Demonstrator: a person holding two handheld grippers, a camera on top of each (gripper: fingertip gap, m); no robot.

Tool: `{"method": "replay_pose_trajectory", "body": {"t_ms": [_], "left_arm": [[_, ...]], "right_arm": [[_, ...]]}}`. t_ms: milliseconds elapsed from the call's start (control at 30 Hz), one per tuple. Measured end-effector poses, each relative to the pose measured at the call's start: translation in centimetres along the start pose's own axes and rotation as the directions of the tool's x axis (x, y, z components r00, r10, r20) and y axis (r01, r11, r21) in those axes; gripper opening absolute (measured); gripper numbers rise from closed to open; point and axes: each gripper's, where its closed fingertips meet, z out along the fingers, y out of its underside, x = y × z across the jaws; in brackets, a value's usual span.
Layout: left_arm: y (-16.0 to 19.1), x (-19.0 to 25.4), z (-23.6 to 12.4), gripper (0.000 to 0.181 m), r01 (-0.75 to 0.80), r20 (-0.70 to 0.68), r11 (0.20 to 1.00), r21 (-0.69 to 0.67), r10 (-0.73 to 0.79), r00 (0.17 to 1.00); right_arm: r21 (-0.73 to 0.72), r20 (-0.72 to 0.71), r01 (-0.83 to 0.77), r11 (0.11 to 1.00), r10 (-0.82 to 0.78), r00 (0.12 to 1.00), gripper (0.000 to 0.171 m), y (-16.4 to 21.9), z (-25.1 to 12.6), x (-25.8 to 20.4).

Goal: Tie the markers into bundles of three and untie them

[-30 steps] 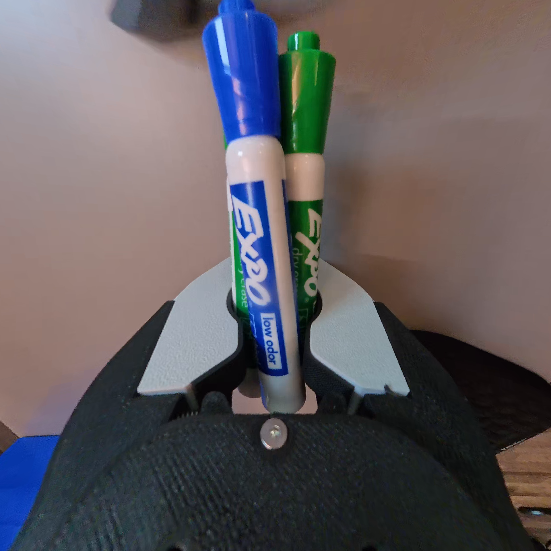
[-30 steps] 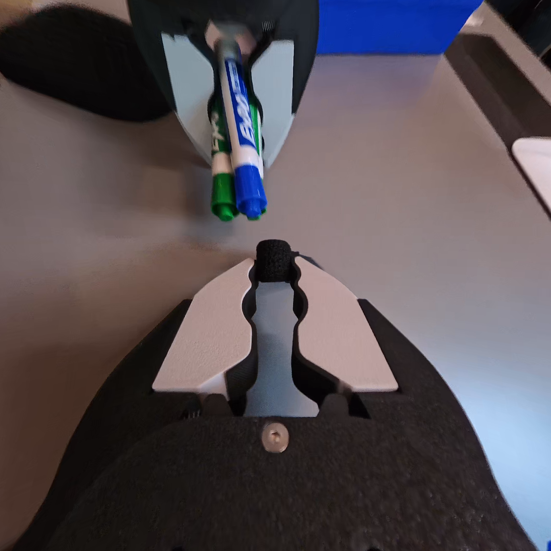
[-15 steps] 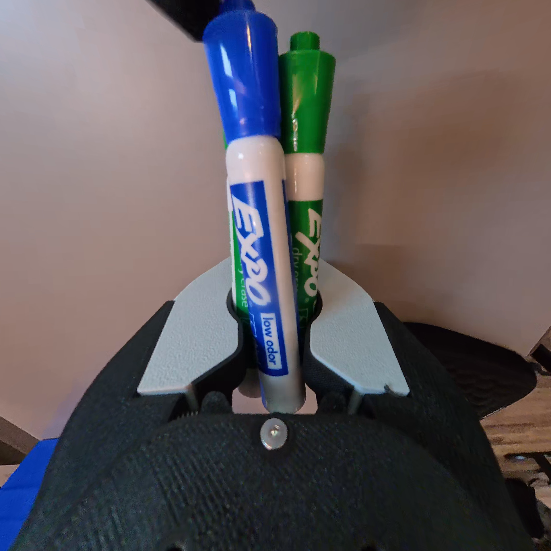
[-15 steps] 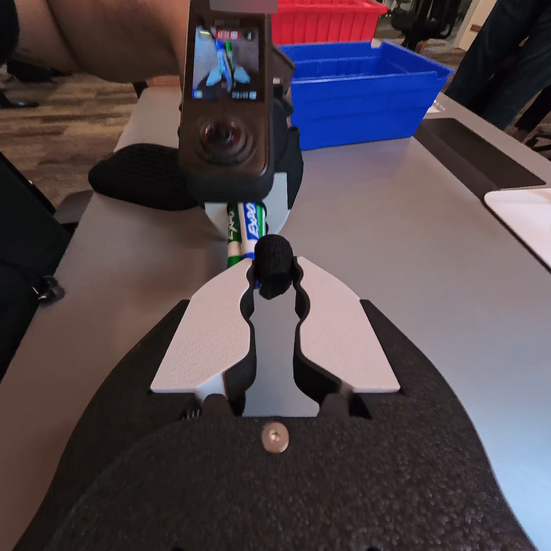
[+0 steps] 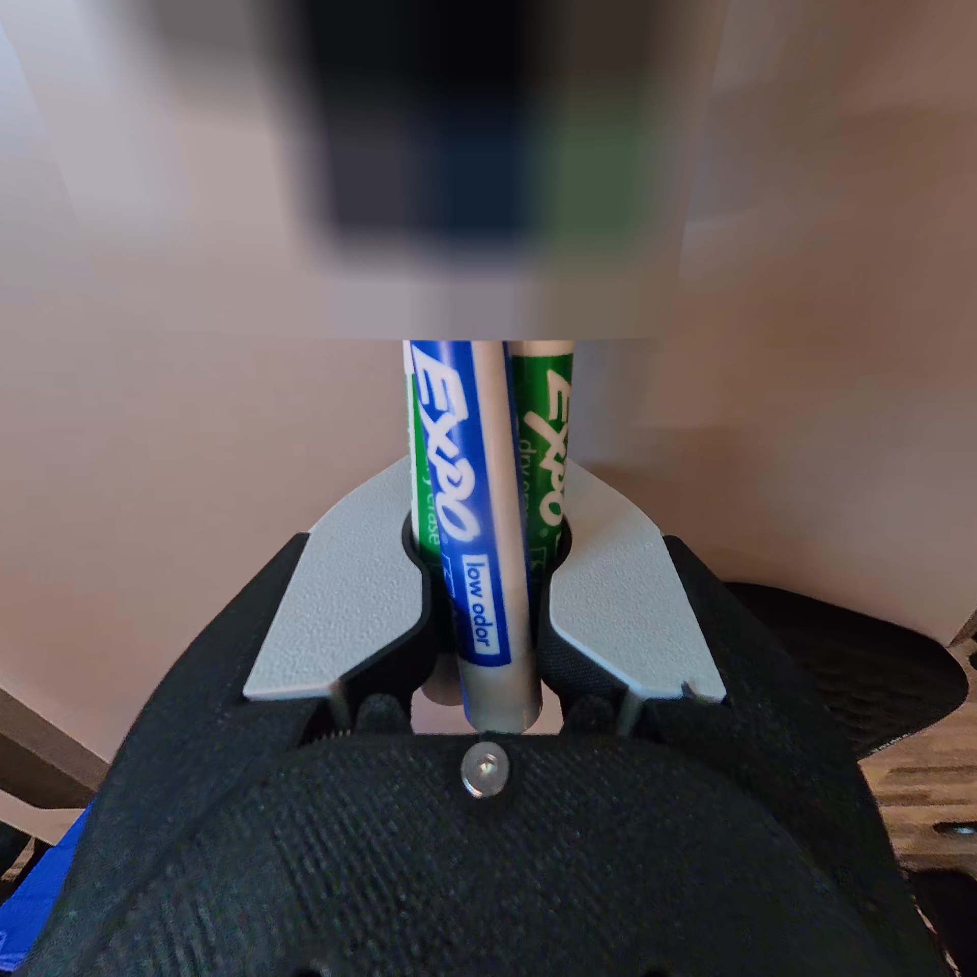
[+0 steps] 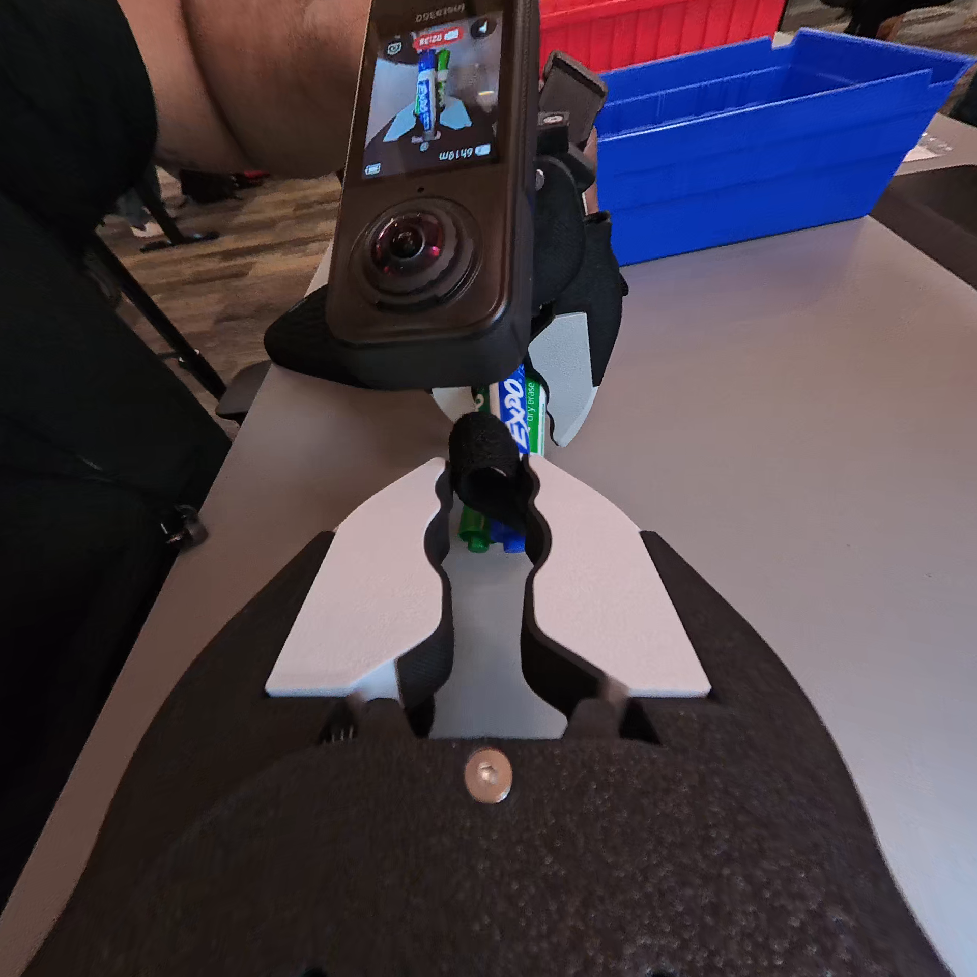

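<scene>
My left tool clamps blue-and-green plastic marker trio, frame centre. My right tool pinches black fabric loop; feed caps through squarely.

marker caps blurred, red bin cropped

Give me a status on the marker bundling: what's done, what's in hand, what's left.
Done: three markers, one blue and two green, are gathered and clamped in the left gripper. In hand: the right gripper pinches a black strap and holds it at the markers' cap ends. Whether the loop is around them yet cannot be told. Left: cinching the strap around the three, then untying.
</scene>
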Motion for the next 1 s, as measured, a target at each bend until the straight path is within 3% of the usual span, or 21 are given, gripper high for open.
{"method": "replay_pose_trajectory", "body": {"t_ms": [267,433,667,833,1000], "left_arm": [[0.3,-0.6,0.2,0.043,0.004,0.026,1.0,-0.006,-0.004,1.0],[0.1,-1.2,0.0,0.043,0.0,0.06,1.0,-0.005,0.001,0.998],[-0.8,-0.8,-0.2,0.043,-0.003,0.036,0.999,0.047,0.001,0.999],[0.1,-0.9,0.0,0.043,0.016,0.051,0.999,0.049,-0.019,0.999],[1.4,-0.4,-0.1,0.043,0.038,0.064,0.997,0.064,-0.042,0.997]], "right_arm": [[0.03,0.105,-0.055,0.998,0.052,0.993,0.028,0.0,-0.1,-1.0],[0.06,0.18,-0.149,0.987,0.136,0.974,0.041,-0.4,-0.4,-1.1],[-0.033,0.073,-0.065,0.997,0.067,0.995,0.045,1.5,0.3,-0.1],[-0.066,-0.003,0.005,0.998,-0.006,1.0,0.045,0.9,-1.5,-0.1],[-0.258,-0.061,-0.051,0.965,0.036,0.997,0.05,4.5,-3.9,-0.8]]}}
